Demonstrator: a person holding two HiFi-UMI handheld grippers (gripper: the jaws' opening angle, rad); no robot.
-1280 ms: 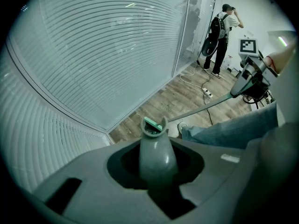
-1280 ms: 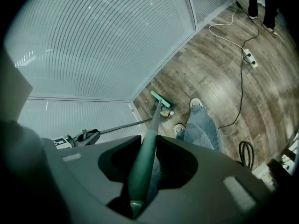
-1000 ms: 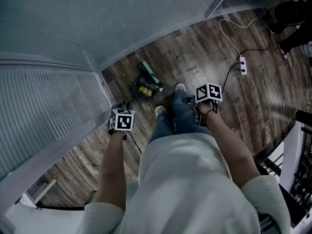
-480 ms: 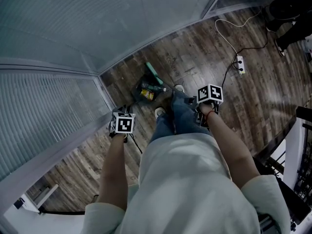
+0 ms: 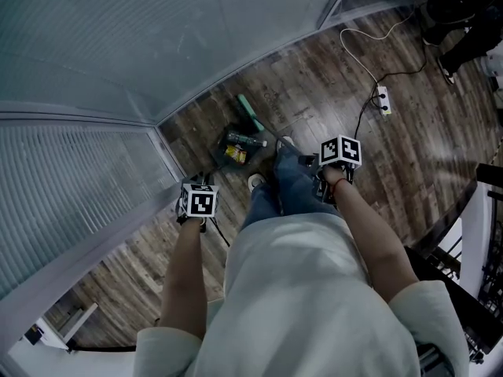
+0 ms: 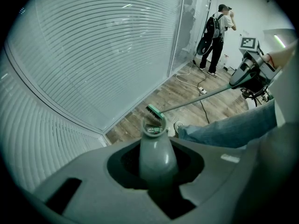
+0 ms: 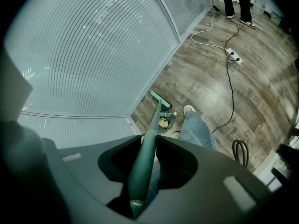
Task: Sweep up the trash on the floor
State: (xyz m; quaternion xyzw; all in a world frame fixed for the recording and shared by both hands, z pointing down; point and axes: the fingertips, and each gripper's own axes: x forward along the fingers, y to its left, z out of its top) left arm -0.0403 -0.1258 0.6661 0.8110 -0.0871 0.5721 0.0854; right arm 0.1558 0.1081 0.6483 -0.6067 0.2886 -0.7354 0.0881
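Observation:
A dark dustpan [image 5: 225, 143] lies on the wood floor near the corner of the blind-covered glass walls, with a bottle [image 5: 246, 140] and a yellow packet [image 5: 234, 154] in it. My left gripper [image 5: 196, 205] is shut on the dustpan's grey upright handle [image 6: 157, 154], which runs down to the pan [image 6: 154, 128]. The green broom handle [image 7: 144, 160] is clamped in my right gripper [image 5: 335, 166]. The broom head [image 5: 251, 112] rests on the floor just beyond the pan, also seen as the broom head [image 7: 160, 98] above the pan [image 7: 164, 122].
My legs and shoes [image 5: 255, 181] stand right beside the pan. A power strip [image 5: 383, 99] with white and black cables lies on the floor to the right. A cable coil [image 7: 239, 149] lies near my feet. Another person [image 6: 216, 31] stands far off.
The broom head has shifted slightly to the right along the far side of the dustpan. The left gripper and the pan have stayed put.

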